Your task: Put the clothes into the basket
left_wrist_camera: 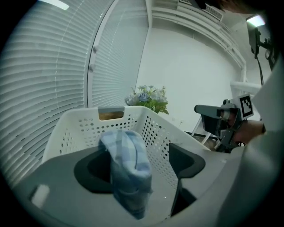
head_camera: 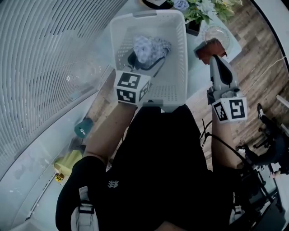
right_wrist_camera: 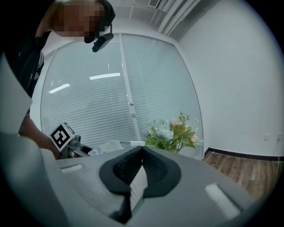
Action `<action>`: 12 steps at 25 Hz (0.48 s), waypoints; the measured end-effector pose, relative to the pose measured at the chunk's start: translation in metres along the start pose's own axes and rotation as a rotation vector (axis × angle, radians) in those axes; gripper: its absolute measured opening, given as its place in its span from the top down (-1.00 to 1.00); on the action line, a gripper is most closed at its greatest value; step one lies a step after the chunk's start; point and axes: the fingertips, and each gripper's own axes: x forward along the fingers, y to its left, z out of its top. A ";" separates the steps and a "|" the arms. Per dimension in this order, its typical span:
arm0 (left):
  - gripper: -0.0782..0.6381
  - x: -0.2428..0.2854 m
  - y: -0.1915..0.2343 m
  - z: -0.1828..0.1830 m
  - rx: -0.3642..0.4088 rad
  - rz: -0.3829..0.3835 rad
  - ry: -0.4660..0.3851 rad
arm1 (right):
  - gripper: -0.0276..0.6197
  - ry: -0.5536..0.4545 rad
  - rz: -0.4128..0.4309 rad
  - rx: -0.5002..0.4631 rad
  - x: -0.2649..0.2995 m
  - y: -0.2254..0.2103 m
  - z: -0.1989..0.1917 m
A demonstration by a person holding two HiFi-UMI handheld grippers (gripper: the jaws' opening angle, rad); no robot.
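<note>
**Cloth could cling to an open jaw**

The left gripper (left_wrist_camera: 140, 164) stands wide open over the basket (left_wrist_camera: 75, 128), with the cloth (left_wrist_camera: 128, 168) loose between its jaws, inside the basket. The soft, crumpled blue-check fabric could snag on a jaw and ride out. The basket is stiff, perforated white plastic. The right gripper (right_wrist_camera: 141, 170), beside the basket, is closed and empty.

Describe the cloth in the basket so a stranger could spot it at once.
Find the white perforated basket beside the window blinds, just before the flowers. Inside it a crumpled cloth sits between the jaws of the open left gripper. It alone is pale blue-and-white checked; everything round it is plain white or dark grey.
</note>
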 end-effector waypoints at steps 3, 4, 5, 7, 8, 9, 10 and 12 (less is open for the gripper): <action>-0.29 -0.005 -0.005 0.000 0.008 -0.010 0.018 | 0.91 -0.015 -0.002 -0.010 -0.004 0.004 0.008; -0.29 -0.008 -0.006 0.002 0.009 -0.008 0.018 | 0.91 -0.021 -0.001 -0.013 -0.005 0.006 0.011; -0.29 -0.011 -0.006 0.004 0.009 -0.007 0.015 | 0.91 -0.027 -0.001 -0.016 -0.007 0.008 0.014; -0.29 -0.019 -0.008 0.007 0.010 -0.011 0.004 | 0.91 -0.039 0.000 -0.023 -0.010 0.012 0.021; -0.29 -0.022 -0.008 0.009 0.011 -0.014 -0.004 | 0.91 -0.043 0.000 -0.027 -0.011 0.015 0.024; -0.28 -0.026 -0.009 0.011 0.013 -0.015 -0.010 | 0.91 -0.047 0.000 -0.031 -0.013 0.017 0.026; -0.28 -0.030 -0.008 0.013 0.015 -0.015 -0.018 | 0.91 -0.050 0.000 -0.034 -0.014 0.019 0.029; -0.26 -0.040 -0.007 0.021 0.026 -0.007 -0.046 | 0.91 -0.060 0.000 -0.042 -0.016 0.024 0.036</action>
